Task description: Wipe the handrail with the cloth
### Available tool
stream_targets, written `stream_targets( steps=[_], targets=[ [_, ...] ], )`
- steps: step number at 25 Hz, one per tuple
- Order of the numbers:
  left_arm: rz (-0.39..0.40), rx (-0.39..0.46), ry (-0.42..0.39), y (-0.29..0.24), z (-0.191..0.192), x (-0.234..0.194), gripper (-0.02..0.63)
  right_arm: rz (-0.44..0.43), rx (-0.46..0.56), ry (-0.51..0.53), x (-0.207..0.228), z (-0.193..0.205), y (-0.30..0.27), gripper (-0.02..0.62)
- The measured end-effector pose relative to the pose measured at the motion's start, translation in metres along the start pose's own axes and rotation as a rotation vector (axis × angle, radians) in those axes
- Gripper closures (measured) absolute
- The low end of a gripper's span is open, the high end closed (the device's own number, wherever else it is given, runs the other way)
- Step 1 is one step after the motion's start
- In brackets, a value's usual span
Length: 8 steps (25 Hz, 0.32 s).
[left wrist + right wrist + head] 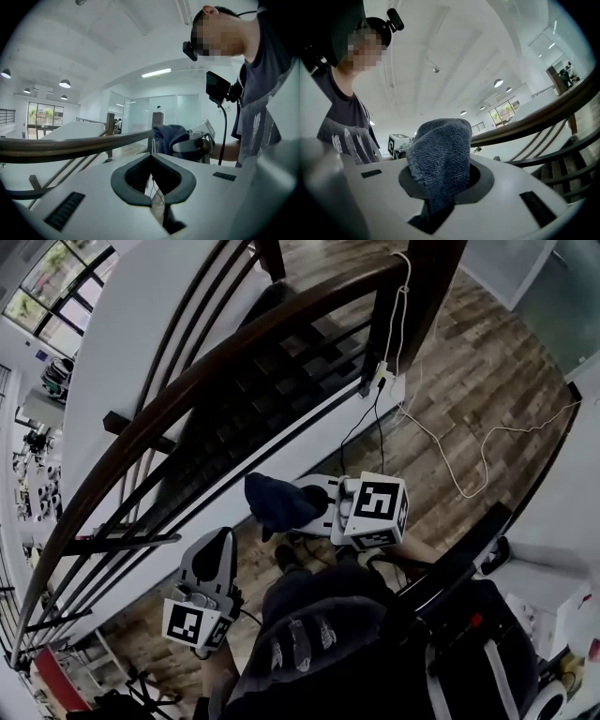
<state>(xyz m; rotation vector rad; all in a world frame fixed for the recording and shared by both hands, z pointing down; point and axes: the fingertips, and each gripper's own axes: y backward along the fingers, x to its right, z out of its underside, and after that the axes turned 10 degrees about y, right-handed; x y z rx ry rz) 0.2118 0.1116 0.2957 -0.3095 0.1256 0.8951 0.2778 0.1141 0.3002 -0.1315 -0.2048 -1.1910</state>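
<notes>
The dark brown handrail (216, 352) curves from lower left to upper right in the head view. It also crosses the left gripper view (70, 146) and the right gripper view (543, 117). My right gripper (302, 508) is shut on a dark blue cloth (275, 502), which bulges out of its jaws (440, 154). The cloth is held below and short of the rail, not touching it. My left gripper (222, 540) points up toward the rail with its jaws shut and nothing between them (151, 165). From the left gripper view the cloth (166, 136) shows just beyond the rail.
Black metal rails (122, 542) run under the handrail, with dark stair steps (281, 371) behind them. A dark newel post (433, 287) stands at the top. A white cable (450, 465) trails over the wooden floor (487, 371). The person's dark clothing fills the lower middle.
</notes>
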Motion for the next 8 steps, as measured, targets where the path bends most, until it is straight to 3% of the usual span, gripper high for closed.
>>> stream_targets(
  steps=[8],
  targets=[
    [0.050, 0.031, 0.006, 0.063, 0.010, 0.005, 0.600, 0.010, -0.074, 0.025, -0.068, 0.017, -0.030, 0.528]
  ],
)
